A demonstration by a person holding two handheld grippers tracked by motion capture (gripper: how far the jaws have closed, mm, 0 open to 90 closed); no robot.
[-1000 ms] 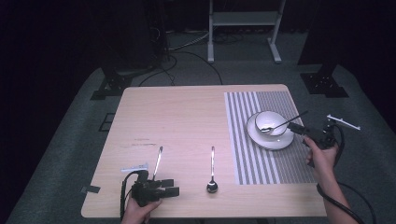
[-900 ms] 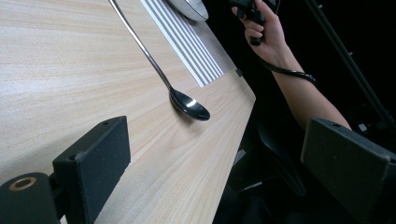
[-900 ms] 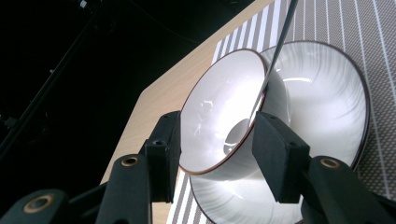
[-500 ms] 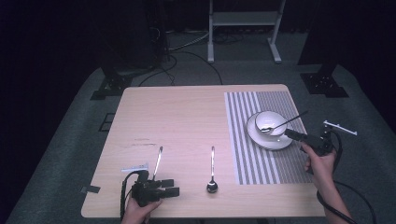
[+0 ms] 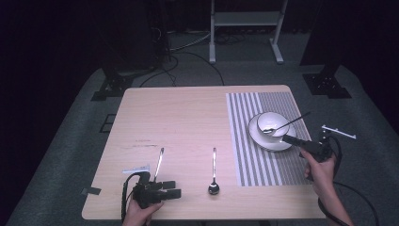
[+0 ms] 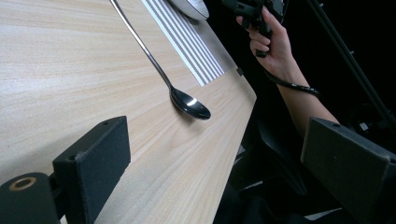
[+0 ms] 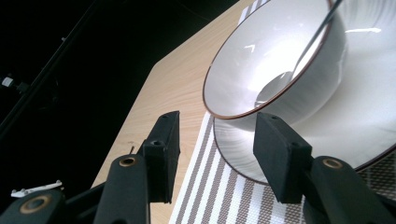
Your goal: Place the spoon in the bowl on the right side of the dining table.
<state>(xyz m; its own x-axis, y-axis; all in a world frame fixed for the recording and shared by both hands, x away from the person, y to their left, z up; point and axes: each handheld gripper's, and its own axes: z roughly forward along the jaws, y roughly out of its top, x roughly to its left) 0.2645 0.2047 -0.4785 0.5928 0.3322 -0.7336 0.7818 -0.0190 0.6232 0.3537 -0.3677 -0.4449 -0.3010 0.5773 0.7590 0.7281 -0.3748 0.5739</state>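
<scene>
Since one second ago, I see my right gripper [image 5: 288, 138] has moved left and nearer, from beside the bowl's right side to the near right rim of the plate [image 5: 259, 138]. My left gripper [image 5: 172, 189] has not moved. The tableware is unchanged.

Right gripper: in the right gripper view its jaws stand partly apart with nothing between them, pointing at the bowl [image 7: 280, 60] and plate, just short of the plate's edge.

Left gripper: it rests at the near left of the table [image 5: 188, 113], jaws wide apart and empty, pointing right toward the middle spoon [image 6: 187, 101].

Count:
- Spoons, three. One lies in the bowl with its handle [image 5: 291, 122] leaning out over the right rim. One lies at near centre on the bare wood, bowl end toward me. One [image 5: 159, 161] lies left of it, just beyond the left gripper.
- Bowls, one, white, standing on the plate.
- Plates, one, white.
- Placemats, one [image 5: 249, 155], striped, at the table's right, under the plate.
</scene>
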